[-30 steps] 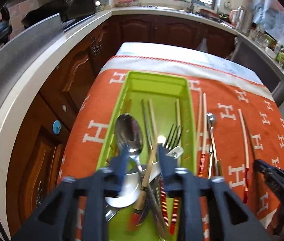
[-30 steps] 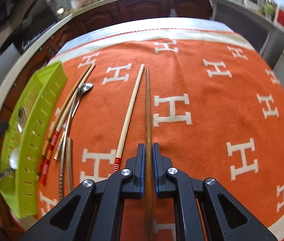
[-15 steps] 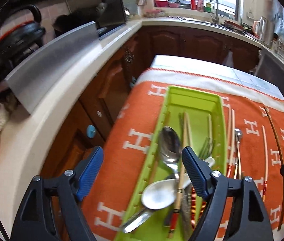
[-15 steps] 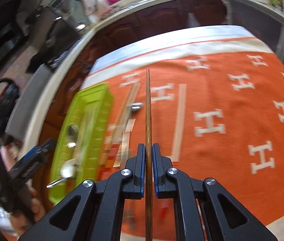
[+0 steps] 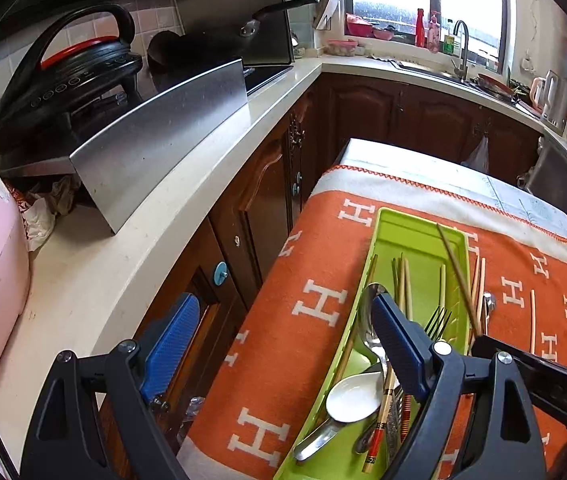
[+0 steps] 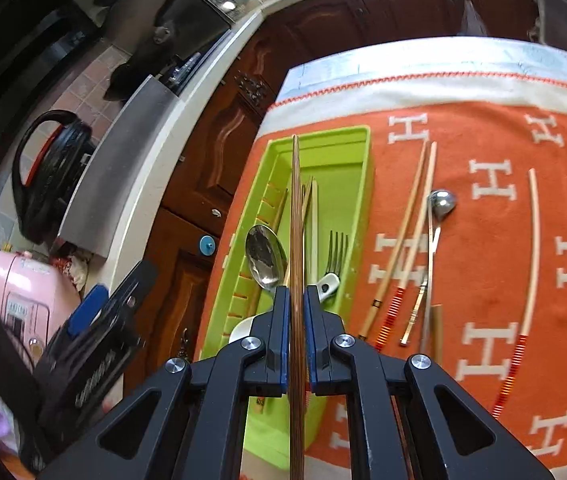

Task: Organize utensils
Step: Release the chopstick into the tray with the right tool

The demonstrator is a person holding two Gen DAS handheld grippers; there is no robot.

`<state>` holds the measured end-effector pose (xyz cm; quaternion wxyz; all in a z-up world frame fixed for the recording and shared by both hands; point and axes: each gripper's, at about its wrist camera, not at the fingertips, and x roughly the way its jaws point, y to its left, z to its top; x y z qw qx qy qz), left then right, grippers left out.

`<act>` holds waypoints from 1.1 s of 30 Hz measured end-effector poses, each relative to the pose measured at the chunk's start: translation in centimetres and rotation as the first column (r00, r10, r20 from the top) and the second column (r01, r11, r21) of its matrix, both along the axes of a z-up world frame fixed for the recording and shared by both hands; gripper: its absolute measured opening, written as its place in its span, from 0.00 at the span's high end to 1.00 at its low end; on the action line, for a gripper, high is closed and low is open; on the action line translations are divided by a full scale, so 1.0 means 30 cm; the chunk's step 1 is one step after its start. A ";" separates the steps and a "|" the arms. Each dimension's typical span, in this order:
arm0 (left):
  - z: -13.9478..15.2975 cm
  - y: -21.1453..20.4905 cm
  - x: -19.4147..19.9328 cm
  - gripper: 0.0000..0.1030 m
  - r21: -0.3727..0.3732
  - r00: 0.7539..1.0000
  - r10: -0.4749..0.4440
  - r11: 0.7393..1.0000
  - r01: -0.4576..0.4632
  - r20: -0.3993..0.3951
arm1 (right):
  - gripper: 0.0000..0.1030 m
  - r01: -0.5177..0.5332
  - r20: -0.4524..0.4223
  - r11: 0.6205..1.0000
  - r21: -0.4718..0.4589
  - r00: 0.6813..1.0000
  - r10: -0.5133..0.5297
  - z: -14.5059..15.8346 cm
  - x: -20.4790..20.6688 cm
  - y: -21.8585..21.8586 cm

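Pinching a thin, stiff, light brown chopstick (image 6: 296, 216) near its thick end, the right tongs (image 6: 295, 336) are hovering over the green tray (image 6: 365, 184) while the left tongs (image 5: 283, 344) are gaping empty.

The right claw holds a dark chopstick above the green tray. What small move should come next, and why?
Probably lower the right claw a little and open it. The dark chopstick it grips already lies lengthwise over the green tray, in line with the chopsticks inside, so it should drop in. The left claw is open and off to the side.

Tray's (image 6: 365, 184) far end open; near end crowded.
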<state>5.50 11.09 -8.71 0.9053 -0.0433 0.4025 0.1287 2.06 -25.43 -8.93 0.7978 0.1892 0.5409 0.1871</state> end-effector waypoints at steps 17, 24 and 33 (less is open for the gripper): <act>-0.047 -0.034 0.018 0.16 -0.008 0.998 -0.036 0.999 0.036 -0.049 | 0.79 0.011 -0.017 1.000 -0.026 1.000 -0.012 -0.053 -0.010 -0.070; -0.034 -0.122 0.010 0.16 0.001 0.994 -0.099 0.995 0.099 -0.053 | 0.79 0.042 0.049 0.996 -0.075 0.998 -0.038 -0.015 -0.081 -0.192; -0.041 -0.314 -0.022 0.16 -0.021 0.968 -0.237 0.971 0.236 -0.083 | 0.78 0.127 0.128 0.985 -0.118 0.985 -0.112 0.023 -0.185 -0.394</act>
